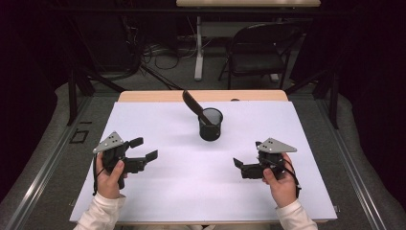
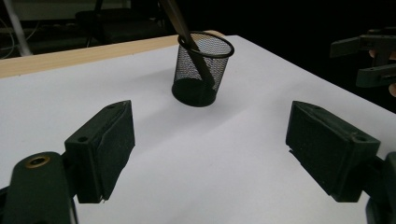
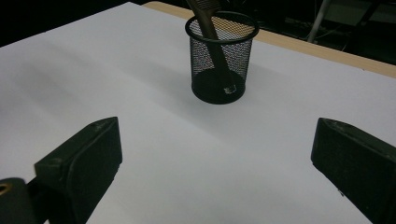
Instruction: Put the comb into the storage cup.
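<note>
While both grippers — left gripper, right gripper — are hovering released, the comb is probably awaiting extraction from the mesh cup.

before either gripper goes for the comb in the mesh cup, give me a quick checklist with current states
1. Left gripper open with nothing between its fingers: ok.
2. Right gripper open and empty: ok.
3. Mesh cup upright on the white table cover, apart from both grippers: ok.
4. Comb stands in the cup, leaning on the rim with its upper end sticking out to grasp: ok.
5. Path from each gripper to the cup free of other things: ok.
6. Whether the cup would stay put when the comb is pulled: cannot tell.
</note>
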Demonstrator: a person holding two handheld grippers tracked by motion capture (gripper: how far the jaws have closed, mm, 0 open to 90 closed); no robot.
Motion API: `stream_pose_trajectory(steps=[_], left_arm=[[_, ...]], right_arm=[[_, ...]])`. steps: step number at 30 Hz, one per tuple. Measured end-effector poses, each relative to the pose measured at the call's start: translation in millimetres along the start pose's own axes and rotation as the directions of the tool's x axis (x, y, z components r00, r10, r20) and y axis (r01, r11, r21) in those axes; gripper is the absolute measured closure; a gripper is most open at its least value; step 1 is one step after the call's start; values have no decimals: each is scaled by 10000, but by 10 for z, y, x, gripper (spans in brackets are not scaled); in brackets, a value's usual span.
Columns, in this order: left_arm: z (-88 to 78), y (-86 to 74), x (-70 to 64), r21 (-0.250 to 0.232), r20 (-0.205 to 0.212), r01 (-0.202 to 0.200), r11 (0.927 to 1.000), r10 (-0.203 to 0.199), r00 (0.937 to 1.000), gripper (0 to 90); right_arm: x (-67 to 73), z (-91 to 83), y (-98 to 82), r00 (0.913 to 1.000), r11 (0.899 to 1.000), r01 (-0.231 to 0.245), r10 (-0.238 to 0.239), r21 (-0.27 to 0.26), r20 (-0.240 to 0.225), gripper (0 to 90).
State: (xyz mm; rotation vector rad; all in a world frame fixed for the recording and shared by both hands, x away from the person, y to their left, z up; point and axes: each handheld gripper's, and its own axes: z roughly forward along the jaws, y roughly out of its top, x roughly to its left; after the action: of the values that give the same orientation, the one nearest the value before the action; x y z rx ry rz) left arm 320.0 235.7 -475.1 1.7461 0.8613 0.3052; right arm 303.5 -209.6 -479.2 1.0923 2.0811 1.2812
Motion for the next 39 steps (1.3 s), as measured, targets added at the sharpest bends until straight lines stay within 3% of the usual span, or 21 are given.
stream_pose_trajectory(steps=[13, 21, 39], left_arm=[[-65, -219, 92, -236, -341, 335, 9992, -343, 9988, 161], [-75, -320, 143, -236, -668, 207, 9995, -223, 9975, 161], [-105, -471, 236, -360, -848, 160, 9992, -190, 9962, 161]], right_arm=[[-101, -144, -159, 9985, 9995, -299, 300, -40, 467, 17], [-173, -194, -254, 9957, 9986, -512, 517, -88, 764, 17], [-323, -260, -435, 9849, 9940, -980, 1039, -491, 1381, 17]])
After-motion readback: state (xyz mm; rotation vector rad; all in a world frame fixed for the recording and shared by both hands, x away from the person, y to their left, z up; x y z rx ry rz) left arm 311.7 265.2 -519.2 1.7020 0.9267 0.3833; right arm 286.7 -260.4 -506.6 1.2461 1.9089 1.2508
